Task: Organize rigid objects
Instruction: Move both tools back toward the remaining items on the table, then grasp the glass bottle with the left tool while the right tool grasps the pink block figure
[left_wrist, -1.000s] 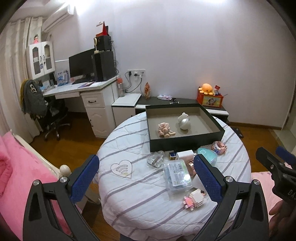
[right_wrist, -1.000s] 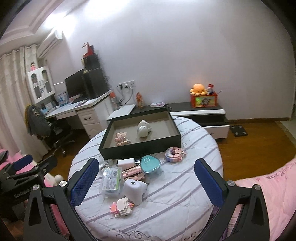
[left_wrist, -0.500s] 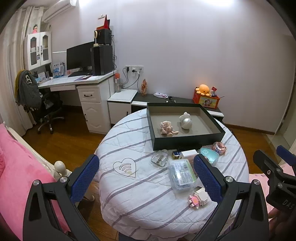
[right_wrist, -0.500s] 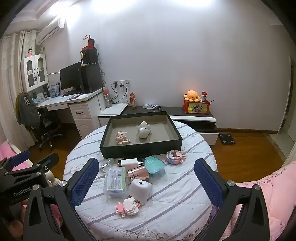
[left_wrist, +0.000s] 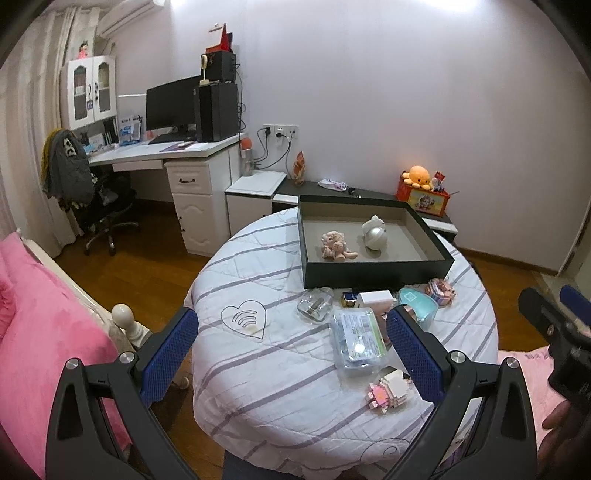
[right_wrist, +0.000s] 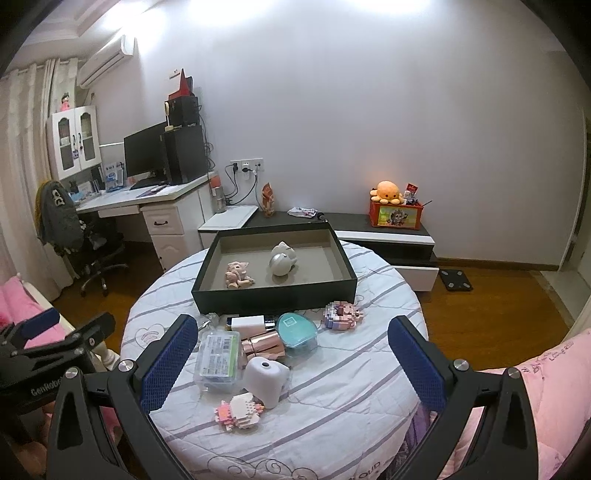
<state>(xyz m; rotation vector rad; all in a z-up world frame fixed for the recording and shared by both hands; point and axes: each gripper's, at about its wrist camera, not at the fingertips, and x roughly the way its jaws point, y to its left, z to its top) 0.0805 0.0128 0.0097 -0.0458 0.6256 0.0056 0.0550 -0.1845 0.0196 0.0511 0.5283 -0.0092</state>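
Round table (right_wrist: 332, 387): block toy (right_wrist: 238, 406) between spread jaws.

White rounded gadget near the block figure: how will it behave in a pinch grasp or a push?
The white rounded gadget looks like smooth hard plastic, so probably stiff but slippery between claw pads. Its bulging, curved body may squirt out unless pinched across the middle. Pushed, it would likely slide and bump the pink block figure beside it.
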